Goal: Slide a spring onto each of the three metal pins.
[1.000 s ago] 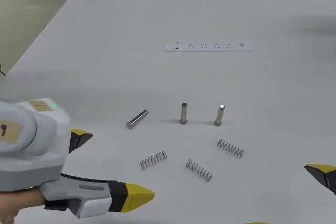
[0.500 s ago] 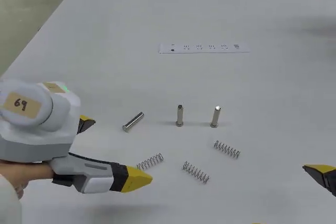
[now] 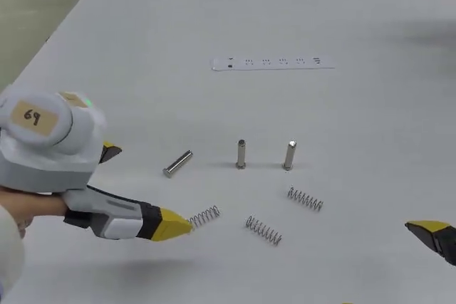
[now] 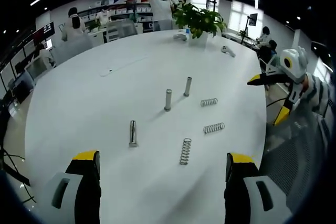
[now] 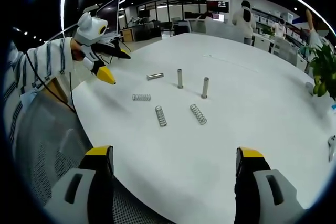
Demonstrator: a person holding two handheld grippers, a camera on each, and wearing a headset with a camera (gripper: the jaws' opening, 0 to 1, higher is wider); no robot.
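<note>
Holds the left gripper low and level over the near-left part of the white surface, jaws spread wide around nothing, one yellow tip at the end of the left spring, touching or just short, cannot tell which. Holds the right gripper back at the near-right edge, jaws likewise wide and empty, well apart from the middle spring and right spring. Has all three springs loose on the surface, nearer than the pins: left pin flat on its side, middle pin and right pin upright, side by side.
</note>
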